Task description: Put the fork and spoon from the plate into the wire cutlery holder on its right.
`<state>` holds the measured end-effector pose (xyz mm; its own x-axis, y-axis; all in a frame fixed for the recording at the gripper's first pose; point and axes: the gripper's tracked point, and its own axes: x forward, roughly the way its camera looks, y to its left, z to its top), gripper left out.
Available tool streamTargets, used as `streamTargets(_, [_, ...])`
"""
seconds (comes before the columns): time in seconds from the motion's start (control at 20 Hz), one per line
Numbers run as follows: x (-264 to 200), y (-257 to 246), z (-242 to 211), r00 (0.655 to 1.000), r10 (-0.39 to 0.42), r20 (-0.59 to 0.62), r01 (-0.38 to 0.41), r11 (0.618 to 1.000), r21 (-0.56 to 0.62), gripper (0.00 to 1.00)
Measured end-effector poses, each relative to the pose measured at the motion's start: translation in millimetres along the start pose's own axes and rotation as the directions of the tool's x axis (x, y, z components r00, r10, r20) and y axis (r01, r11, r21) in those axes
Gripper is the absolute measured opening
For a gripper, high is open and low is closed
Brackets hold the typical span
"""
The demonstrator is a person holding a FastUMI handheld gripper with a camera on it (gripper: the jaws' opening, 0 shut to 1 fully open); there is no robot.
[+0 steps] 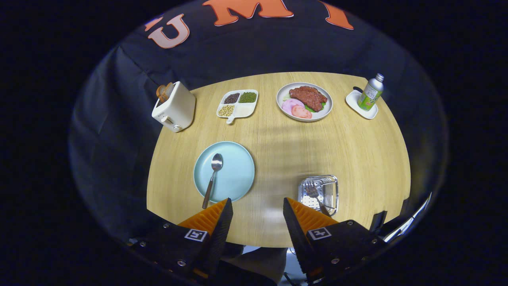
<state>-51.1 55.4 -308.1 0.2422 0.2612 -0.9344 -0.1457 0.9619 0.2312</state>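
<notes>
Gripper (257, 206): fingers spread apart, nothing held, seen at lower centre of frame above bare table (285, 159).
Spoon (212, 178): lying on light blue plate (238, 174), left of centre, just ahead of left finger.
Fork (315, 194): already lodged in wire cutlery holder (331, 188), lower right, beside right finger.

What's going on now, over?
Gripper jaws open, empty. Fork in wire holder. Spoon waiting on blue plate, path clear.
</notes>
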Motion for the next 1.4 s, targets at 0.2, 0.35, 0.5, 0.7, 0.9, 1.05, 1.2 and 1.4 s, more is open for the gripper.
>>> streamTargets(0.2, [25, 37, -6, 1.000, 0.026, -0.009, -0.026, 1.000, 0.005, 0.78])
streamTargets(0.35, [43, 66, -9, 0.999, 0.045, -0.018, -0.045, 0.999, -0.012, 0.78])
streamTargets(0.5, [63, 93, -14, 0.998, 0.062, -0.033, -0.063, 0.997, -0.034, 0.78])
streamTargets(0.7, [89, 116, -27, 0.994, 0.062, -0.094, -0.067, 0.997, -0.044, 0.78])
streamTargets(0.9, [118, 129, -40, 0.985, 0.062, -0.163, -0.066, 0.998, -0.023, 0.78])
streamTargets(1.05, [143, 129, -49, 0.977, 0.045, -0.209, -0.047, 0.999, -0.002, 0.78])
streamTargets(1.2, [162, 132, -57, 0.967, 0.042, -0.250, -0.038, 0.999, 0.023, 0.72])
streamTargets(1.4, [180, 127, -65, 0.958, 0.008, -0.285, -0.003, 1.000, 0.016, 0.61])
